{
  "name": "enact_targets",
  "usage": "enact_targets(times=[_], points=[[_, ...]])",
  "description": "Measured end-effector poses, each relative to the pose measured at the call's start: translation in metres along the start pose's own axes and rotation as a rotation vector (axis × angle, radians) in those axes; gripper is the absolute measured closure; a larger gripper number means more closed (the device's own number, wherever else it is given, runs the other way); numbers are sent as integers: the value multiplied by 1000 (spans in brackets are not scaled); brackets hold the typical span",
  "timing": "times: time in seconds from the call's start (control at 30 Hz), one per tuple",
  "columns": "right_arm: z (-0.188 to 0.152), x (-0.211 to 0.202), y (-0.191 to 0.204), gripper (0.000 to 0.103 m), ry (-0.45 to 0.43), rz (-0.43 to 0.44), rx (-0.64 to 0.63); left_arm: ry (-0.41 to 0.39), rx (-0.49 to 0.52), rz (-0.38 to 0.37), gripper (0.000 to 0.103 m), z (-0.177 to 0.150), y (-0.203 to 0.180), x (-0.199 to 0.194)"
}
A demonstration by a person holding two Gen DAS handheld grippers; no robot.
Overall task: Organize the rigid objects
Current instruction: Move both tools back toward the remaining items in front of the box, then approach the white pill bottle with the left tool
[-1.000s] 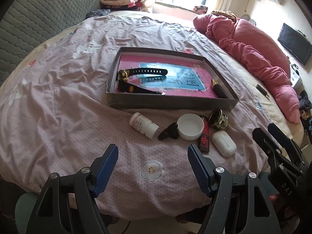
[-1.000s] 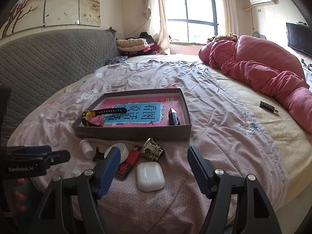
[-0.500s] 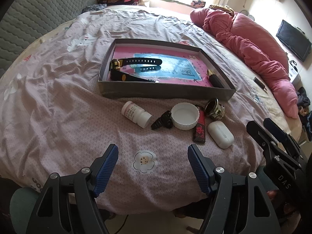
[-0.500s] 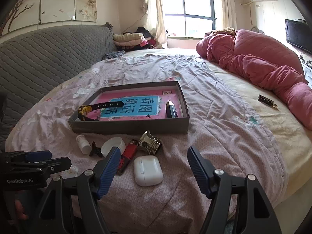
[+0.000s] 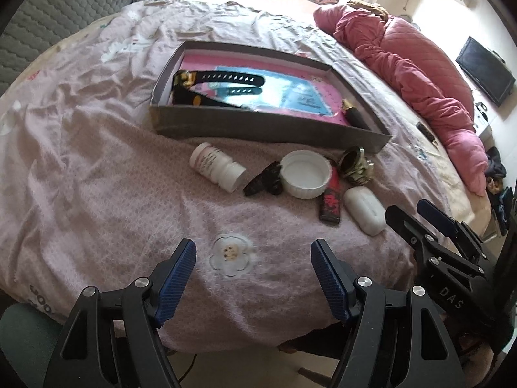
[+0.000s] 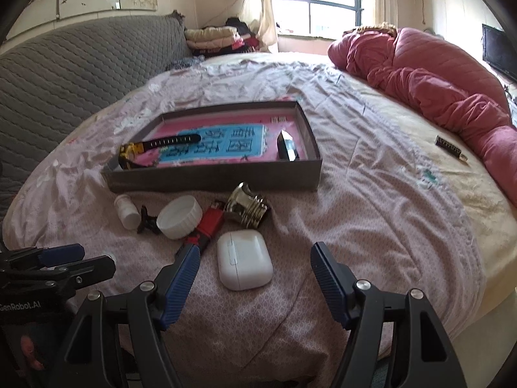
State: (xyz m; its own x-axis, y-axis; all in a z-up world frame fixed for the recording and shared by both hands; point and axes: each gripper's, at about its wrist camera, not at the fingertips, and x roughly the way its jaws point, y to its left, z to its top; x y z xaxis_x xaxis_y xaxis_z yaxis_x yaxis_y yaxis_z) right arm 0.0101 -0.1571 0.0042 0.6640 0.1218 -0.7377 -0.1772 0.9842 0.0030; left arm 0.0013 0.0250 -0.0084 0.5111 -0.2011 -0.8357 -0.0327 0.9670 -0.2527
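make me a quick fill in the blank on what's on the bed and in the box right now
1. The black watch lies inside the ____, not on the bedsheet.
2. The white earbud case lies in front of the right gripper, whose fingers stand ____.
3. The white cap rests with its open side facing ____.
4. The white pill bottle lies on its ____.

Missing words: box; open; up; side
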Motion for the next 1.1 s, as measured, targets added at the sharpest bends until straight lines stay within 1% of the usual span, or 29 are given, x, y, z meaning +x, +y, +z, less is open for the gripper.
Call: enact_targets(times=[0.2, 0.3, 0.4, 0.5, 0.6, 0.8, 0.9, 1.1], points=[[-1, 11, -1, 33, 28, 7, 11, -1, -32, -5, 28, 4, 9, 6], [-1, 13, -2, 33, 29, 11, 14, -14, -37, -27, 28, 8, 9, 7], [-1, 15, -2, 33, 33, 16, 17, -17, -43, -31, 28, 12, 12, 12], [-1, 18, -2, 33, 37, 17, 17, -13, -68, -33, 28, 16, 20, 17], [0, 18, -1, 33, 37, 20, 17, -15, -85, -14, 28, 20, 27, 23], [1, 23, -3, 33, 42, 22, 26, -31, -67, 17, 28, 27, 31, 28], [1, 25, -2, 33, 45, 22, 27, -43, -30, 54, 28, 30, 31, 29], [0, 29, 1, 33, 57, 20, 10, -50, -4, 62, 28, 34, 34, 32]])
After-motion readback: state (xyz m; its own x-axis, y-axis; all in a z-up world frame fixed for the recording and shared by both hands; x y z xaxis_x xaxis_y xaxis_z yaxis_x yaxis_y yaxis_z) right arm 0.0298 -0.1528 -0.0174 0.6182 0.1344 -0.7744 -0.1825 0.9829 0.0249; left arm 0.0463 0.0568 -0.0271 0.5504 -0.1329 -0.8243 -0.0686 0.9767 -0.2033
